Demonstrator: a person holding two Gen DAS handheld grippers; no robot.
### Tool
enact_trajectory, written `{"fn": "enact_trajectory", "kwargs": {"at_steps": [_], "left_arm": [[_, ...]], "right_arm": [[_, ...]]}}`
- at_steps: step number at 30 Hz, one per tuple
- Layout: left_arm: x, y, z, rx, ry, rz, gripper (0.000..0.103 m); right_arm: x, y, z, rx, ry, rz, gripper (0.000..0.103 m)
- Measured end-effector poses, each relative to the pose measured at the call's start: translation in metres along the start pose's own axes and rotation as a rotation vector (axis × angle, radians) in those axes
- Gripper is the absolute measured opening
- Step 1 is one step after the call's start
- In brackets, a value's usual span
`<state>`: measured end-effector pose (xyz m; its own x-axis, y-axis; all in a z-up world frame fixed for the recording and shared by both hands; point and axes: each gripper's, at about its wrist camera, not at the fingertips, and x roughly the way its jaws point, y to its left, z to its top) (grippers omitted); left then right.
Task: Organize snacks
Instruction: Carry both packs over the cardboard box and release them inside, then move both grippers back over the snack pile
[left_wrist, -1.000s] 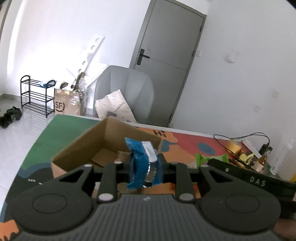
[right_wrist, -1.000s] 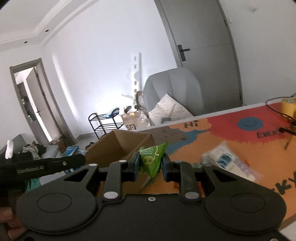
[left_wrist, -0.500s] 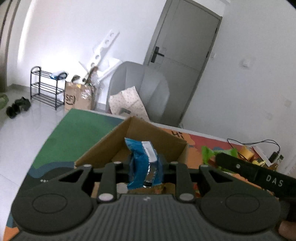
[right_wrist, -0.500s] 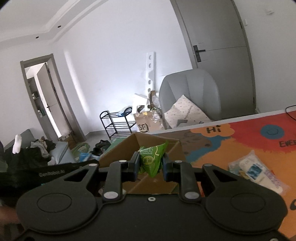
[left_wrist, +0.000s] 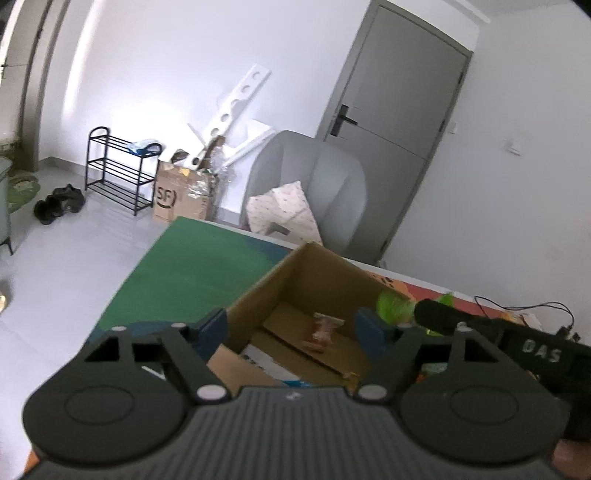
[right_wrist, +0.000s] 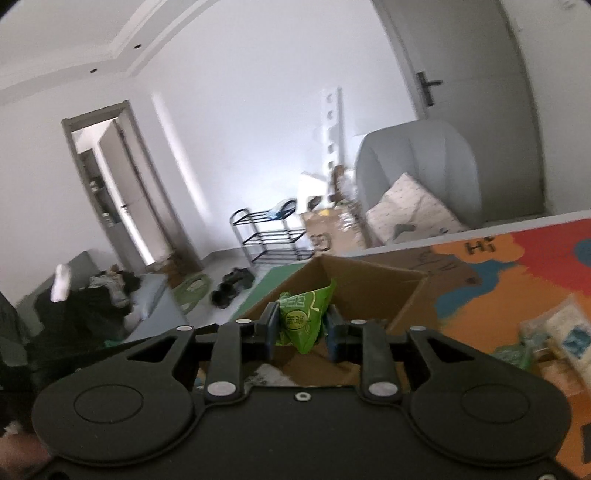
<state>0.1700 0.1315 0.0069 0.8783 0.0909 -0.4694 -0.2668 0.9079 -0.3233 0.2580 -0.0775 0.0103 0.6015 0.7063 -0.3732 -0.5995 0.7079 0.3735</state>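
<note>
Cardboard box (left_wrist: 314, 291), brown, open-topped, standing on the counter (left_wrist: 192, 266) with its green, orange and red printed mat; it lies directly ahead of both claws.

Left claw (left_wrist: 293, 330): fingers spread wide with nothing between them, poised over the near edge of the box. Only this view looks down to the box floor, where a small pinkish-brown wrapped snack (left_wrist: 323, 330) lies ahead of the claw, between its fingertips as seen, alongside white and blue packets (left_wrist: 269, 365) nearer the claw base. To the right of the claw, a bright green snack bag (left_wrist: 395, 308) shows at the box's right wall, partly hidden behind the black handle marked "DAS" (left_wrist: 517, 343).

Right claw (right_wrist: 301, 330): pinched closed on the green snack bag (right_wrist: 304, 319), held above the box (right_wrist: 369, 284) near its front edge. Only this view shows the print on the bag and, to the right of the claw on the orange part of the counter (right_wrist: 498, 291), a loose cluster of pale, blue-labelled snack packets (right_wrist: 565, 336), blurred. The box floor is mostly hidden here by the claw and bag.
</note>
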Motion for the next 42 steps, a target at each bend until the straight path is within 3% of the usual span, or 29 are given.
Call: {"fn": "enact_trajectory", "kwargs": {"at_steps": [7,11,18,20,25,42], "left_arm": [[-0.004,-0.006,0.000,0.009,-0.011,-0.002,0.091],[-0.004,-0.014,-0.004,0.024,-0.005,-0.013,0.095],[-0.001,-0.033,-0.013,0.045,0.012,-0.035,0.098],[0.000,-0.040,-0.016,0.049,0.024,-0.041,0.098],[0.002,-0.062,-0.024,0.083,0.044,-0.057,0.099],[0.010,-0.120,-0.049,0.127,0.101,-0.160,0.099]], "right_arm": [[-0.013,-0.003,0.000,0.031,-0.023,-0.023,0.057],[-0.028,-0.014,-0.003,0.047,-0.038,-0.069,0.084],[-0.051,-0.043,-0.016,0.088,-0.022,-0.143,0.090],[-0.058,-0.050,-0.020,0.095,-0.024,-0.160,0.097],[-0.074,-0.065,-0.026,0.101,-0.027,-0.184,0.103],[-0.120,-0.117,-0.038,0.144,-0.070,-0.274,0.103]]}}
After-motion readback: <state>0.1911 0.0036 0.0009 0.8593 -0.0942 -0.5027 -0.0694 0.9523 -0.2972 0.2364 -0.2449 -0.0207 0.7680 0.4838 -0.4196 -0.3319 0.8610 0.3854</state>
